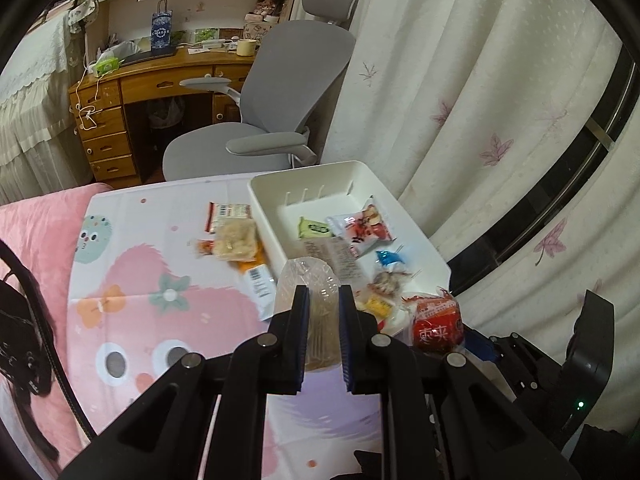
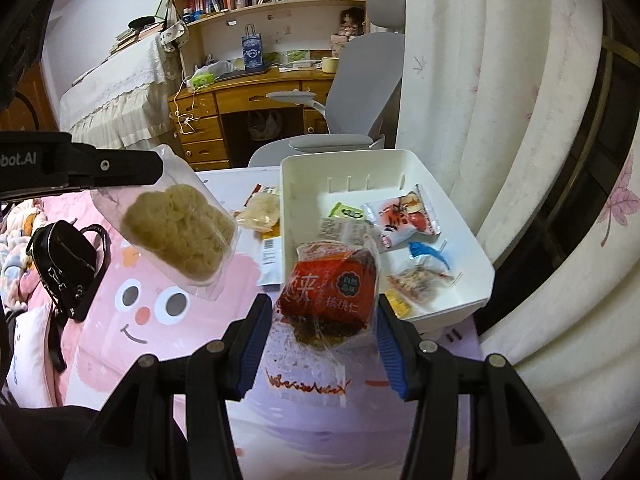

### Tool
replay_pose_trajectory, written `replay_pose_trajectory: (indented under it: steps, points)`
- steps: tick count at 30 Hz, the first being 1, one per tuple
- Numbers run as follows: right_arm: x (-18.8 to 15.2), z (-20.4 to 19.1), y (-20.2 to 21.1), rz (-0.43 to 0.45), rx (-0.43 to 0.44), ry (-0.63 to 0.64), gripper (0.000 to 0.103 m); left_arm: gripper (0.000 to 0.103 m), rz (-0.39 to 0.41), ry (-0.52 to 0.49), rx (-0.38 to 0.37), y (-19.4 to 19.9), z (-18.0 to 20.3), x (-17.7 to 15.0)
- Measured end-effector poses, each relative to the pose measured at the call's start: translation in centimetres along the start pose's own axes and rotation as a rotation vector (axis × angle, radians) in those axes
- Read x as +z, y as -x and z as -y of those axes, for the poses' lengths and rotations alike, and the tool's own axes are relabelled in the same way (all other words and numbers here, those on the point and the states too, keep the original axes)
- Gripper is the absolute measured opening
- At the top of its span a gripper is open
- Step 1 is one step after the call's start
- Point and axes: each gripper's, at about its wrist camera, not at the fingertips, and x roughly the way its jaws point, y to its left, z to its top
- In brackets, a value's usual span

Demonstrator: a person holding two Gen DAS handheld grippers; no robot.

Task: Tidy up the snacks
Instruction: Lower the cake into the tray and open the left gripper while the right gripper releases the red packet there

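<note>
1. The left gripper is clamped on a clear noodle pack, pinching it at its edge so the pack hangs in the air above the pink mat, to the left of the tray.
2. The right gripper grasps a red date pack between its blue pads. The pack is lifted just in front of the tray's near rim.
3. Several snacks already lie in the tray: a green sachet, a red-and-white packet and a blue candy. Other packets lie on the mat just beside the tray's left wall.
4. Both held packs look light and soft, with slick, crinkly film. The noodle cake inside is probably brittle, so a seam grip suits it better than a squeeze across the middle.
5. The date pack seems firmer; its loose film tail could slip, so holding the body is safer.
</note>
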Motion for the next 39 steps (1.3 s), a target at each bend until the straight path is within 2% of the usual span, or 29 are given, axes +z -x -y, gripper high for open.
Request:
replay_pose_trajectory:
  steps: [10,20,21,23,25,28,39]
  points:
    - [1.5,6.4,-1.4,0.010,0.013,0.021,0.051,0.012,0.014,0.006,-0.002,-3.2,5.4,1.5]
    - [3.0,11.1,-3.3,0.009,0.007,-0.002,0.051,0.012,-0.013,-0.007,-0.004,-6.4,8.5,3.1]
    - [3.0,11.4,-3.5,0.008,0.008,-0.006,0.051,0.014,-0.022,-0.002,0.005,-6.8,8.6,3.2]
    - [3.0,11.9,-3.9,0.009,0.013,-0.028,0.053,0.032,-0.046,0.001,0.013,-7.3,8.8,3.3]
    - [3.1,12.5,-4.6,-0.009,0.019,-0.054,0.059,0.037,-0.049,-0.001,0.018,-7.4,9.0,3.2]
    - [2.9,13.2,-5.4,-0.045,0.010,-0.089,0.060,0.056,-0.040,-0.002,0.041,-7.1,8.9,3.0]
    - [2.0,12.6,-6.6,-0.126,0.055,-0.146,0.060,0.059,-0.075,0.033,0.089,-6.1,6.7,1.4]
